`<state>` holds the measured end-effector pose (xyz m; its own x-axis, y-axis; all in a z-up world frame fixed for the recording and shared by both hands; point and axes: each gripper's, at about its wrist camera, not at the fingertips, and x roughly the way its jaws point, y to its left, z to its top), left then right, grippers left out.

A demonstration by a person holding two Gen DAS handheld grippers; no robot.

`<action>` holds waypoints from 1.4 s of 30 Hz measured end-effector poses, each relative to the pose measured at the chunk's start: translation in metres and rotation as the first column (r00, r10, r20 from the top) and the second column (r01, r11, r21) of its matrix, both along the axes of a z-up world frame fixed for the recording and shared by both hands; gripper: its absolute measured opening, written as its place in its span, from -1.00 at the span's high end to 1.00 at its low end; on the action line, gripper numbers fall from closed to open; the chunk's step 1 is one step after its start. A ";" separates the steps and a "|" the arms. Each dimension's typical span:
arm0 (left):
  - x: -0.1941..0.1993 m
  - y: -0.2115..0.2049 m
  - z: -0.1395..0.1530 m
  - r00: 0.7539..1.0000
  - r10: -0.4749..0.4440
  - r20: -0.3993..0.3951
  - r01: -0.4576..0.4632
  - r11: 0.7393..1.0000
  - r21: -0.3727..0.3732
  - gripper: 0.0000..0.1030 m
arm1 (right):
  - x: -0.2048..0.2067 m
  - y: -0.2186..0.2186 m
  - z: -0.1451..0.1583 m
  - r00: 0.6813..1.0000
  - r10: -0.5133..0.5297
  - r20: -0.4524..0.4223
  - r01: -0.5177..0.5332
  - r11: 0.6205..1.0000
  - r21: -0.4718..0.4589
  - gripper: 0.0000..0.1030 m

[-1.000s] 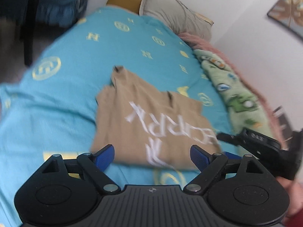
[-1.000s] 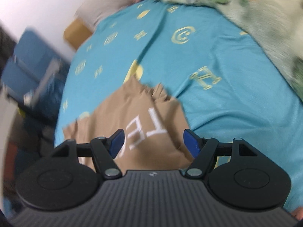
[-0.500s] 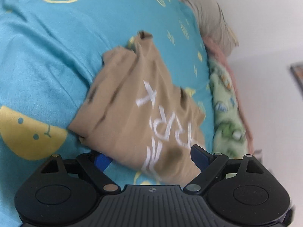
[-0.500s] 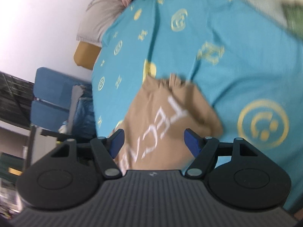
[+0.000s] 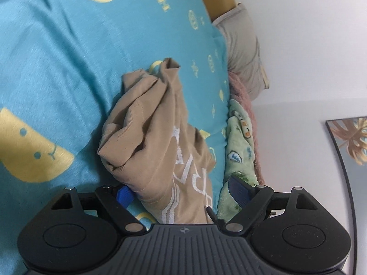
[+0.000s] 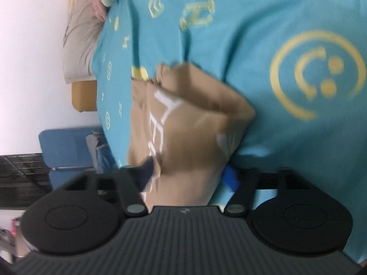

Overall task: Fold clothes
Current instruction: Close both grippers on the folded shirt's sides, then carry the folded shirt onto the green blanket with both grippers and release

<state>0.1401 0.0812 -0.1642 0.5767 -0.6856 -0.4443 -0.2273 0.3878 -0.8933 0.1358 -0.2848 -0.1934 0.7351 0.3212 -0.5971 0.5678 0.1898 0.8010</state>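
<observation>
Both sets of jaws stand spread, straddling the near edge of the tan shirt [image 5: 156,142] — left gripper [image 5: 181,191], right gripper [image 6: 189,175] — nothing pinched. The shirt lies bunched on the blue bedspread [image 5: 57,68], roughly folded — squaring remains.

Soft, even daylight fills both views, bright and without glare. The left wrist view is sharp: the weave of the tan shirt [image 5: 158,137] and the nap of the blue bedspread [image 5: 57,68] read clearly, with gentle shadows in the shirt's folds and under its left edge. The white wall [image 5: 298,57] is flat and slightly bluish. The right wrist view is smeared by motion blur; the shirt's lettering and the bedspread's yellow prints streak. Fisheye distortion bends both views at the edges, and the corners go black.
</observation>
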 end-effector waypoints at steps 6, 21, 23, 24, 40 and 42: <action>0.011 -0.009 -0.019 0.995 -0.067 -0.078 0.064 0.997 -0.046 -0.52 | 0.005 0.016 0.042 0.988 0.089 0.125 -0.065 0.981 -0.182 0.57; 0.004 0.010 -0.012 0.996 0.062 -0.056 -0.069 0.988 -0.137 0.53 | -0.027 -0.014 0.089 0.968 0.065 0.241 -0.023 0.984 -0.176 0.60; 0.000 -0.001 0.015 0.999 -0.002 -0.036 -0.001 0.995 -0.102 0.56 | -0.043 -0.029 0.096 0.970 0.038 0.239 -0.003 0.990 -0.143 0.61; -0.002 -0.007 0.028 0.999 -0.035 -0.027 0.032 0.996 -0.084 0.56 | -0.052 -0.036 0.099 0.971 0.024 0.238 0.006 0.992 -0.126 0.61; 0.057 -0.289 0.210 0.911 -0.398 0.113 0.390 0.917 0.080 0.62 | -0.098 -0.235 0.224 0.938 -0.183 0.294 0.236 0.959 -0.158 0.60; 0.075 -0.344 0.232 0.893 -0.416 0.170 0.411 0.909 0.068 0.61 | -0.091 -0.273 0.259 0.917 -0.195 0.347 0.285 0.930 -0.231 0.60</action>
